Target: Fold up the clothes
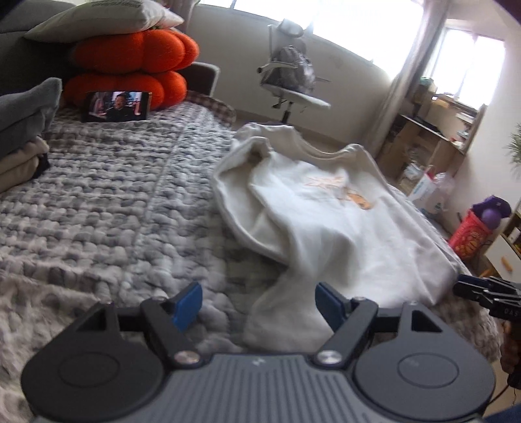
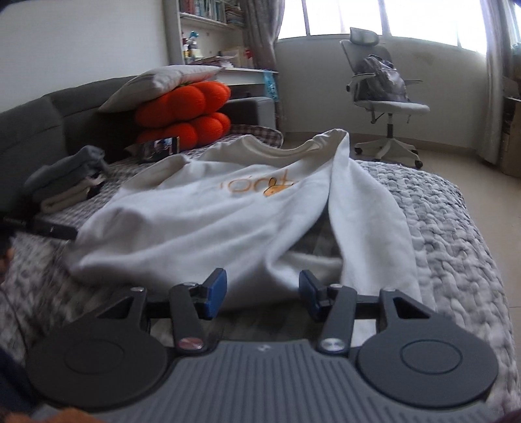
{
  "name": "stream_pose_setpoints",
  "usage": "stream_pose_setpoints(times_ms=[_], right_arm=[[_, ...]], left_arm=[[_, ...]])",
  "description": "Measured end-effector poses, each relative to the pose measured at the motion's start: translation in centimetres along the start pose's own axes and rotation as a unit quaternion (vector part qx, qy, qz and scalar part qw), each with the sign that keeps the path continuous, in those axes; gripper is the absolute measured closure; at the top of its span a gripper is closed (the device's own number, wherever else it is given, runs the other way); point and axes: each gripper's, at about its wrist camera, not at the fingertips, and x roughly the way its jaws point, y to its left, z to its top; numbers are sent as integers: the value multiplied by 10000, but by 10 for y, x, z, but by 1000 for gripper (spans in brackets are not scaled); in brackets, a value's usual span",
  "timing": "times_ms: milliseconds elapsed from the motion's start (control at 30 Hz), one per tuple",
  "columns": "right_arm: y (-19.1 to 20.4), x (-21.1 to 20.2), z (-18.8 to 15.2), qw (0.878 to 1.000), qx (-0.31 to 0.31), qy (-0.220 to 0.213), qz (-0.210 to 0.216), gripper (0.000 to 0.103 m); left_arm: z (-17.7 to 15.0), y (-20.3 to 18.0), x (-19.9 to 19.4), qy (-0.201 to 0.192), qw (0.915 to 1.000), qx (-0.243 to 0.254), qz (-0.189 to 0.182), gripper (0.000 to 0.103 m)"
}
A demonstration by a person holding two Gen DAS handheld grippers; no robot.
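Your left gripper point(image 1: 259, 304) wide open over a sleeve end, low centre, your right gripper point(image 2: 262, 293) wide open, empty, at the white sweatshirt point(image 2: 202, 214) hem, grey blanket point(image 1: 114, 195) beneath

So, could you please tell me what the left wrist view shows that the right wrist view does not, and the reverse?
Only the left wrist view shows the red patterned bag with a purple top on the floor and the wooden shelves by the window. Only the right wrist view shows the white bookshelf behind the bed. Both share the white sweatshirt with an orange print, the two stacked orange pumpkin cushions, the grey office chair and the grey knitted blanket; each view's own tool is open.
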Motion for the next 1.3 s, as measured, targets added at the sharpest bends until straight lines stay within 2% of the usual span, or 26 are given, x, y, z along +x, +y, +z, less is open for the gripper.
stream_pose_setpoints(times_ms=[67, 133, 233, 333, 433, 533, 667, 767, 833, 867, 933, 1000, 1100, 1200, 1300], right_arm=[[0, -4, -3, 9999, 2, 41, 157, 50], [1, -3, -6, 9999, -63, 101, 95, 50], [-2, -1, -6, 9992, -298, 73, -254, 50], [-9, -2, -4, 9958, -711, -57, -575, 50], [-8, 3, 1, 9890, -1405, -30, -471, 50], [3, 13, 1, 9716, -2337, 131, -336, 50], [3, 25, -1, 9666, -2535, 383, 45, 50], [8, 34, -5, 9632, -2623, 564, 190, 52], [12, 39, -8, 9618, -2642, 675, 241, 61], [13, 39, -7, 9620, -2619, 713, 286, 63], [12, 37, -6, 9646, -2515, 734, 298, 70], [11, 36, -4, 9673, -2404, 748, 298, 74], [9, 34, -2, 9712, -2236, 770, 298, 81], [7, 22, 5, 9779, -1914, 643, 536, 93], [5, 9, 13, 9830, -1574, 501, 796, 95]], left_arm=[[-5, -1, -2, 19, 10000, -20, 3, 25], [-8, 0, -4, 0, 10000, -30, -58, 25], [-11, -2, -5, -11, 9998, 4, -199, 25], [-14, -10, -2, 82, 9988, 283, -395, 25], [-17, -18, 3, 181, 9968, 584, -514, 25], [-20, -24, 4, 149, 9954, 792, -509, 25], [-20, -26, 6, 136, 9951, 848, -500, 26], [-20, -28, 8, 117, 9950, 921, -378, 31], [-19, -29, 8, 57, 9953, 943, -217, 44], [-19, -30, 9, 24, 9953, 952, -162, 48], [-19, -32, 9, -34, 9953, 971, -53, 65], [-19, -33, 11, -44, 9951, 989, 46, 77], [-16, -34, 10, -25, 9960, 890, 0, 92], [-12, -37, 7, 5, 9965, 840, 45, 93], [-6, -37, 1, 0, 9972, 747, 27, 93]])
